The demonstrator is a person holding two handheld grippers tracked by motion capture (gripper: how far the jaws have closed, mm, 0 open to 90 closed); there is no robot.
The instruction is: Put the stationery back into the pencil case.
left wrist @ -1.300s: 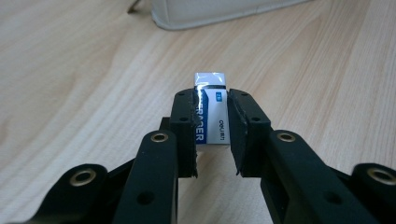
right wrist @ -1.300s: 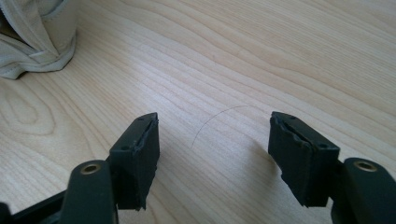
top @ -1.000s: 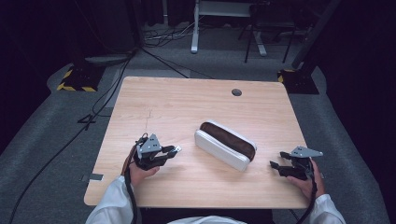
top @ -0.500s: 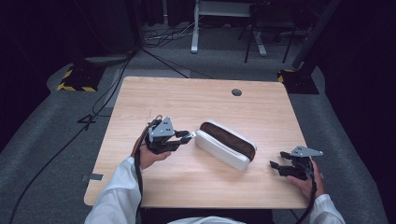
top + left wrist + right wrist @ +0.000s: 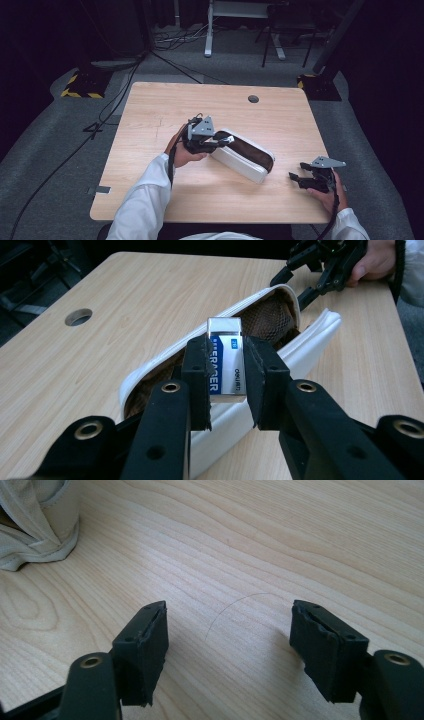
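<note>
Moving from bare table to the open pencil case (image 5: 243, 156), the left gripper (image 5: 225, 371) pinches an eraser (image 5: 226, 360) above its mouth, likely to drop it in, while the right gripper (image 5: 227, 647) rests spread wide.

My right tongs (image 5: 227, 652) hang open over the pale wood-grain surface (image 5: 280, 540), their two black jaws set wide apart with bare wood between them. A thin curved hairline mark (image 5: 227, 610) crosses the grain in that gap. At the upper left corner of my view, the rounded end of a cream-white pouch (image 5: 37, 522) rests on the surface, well apart from my jaws.
</note>
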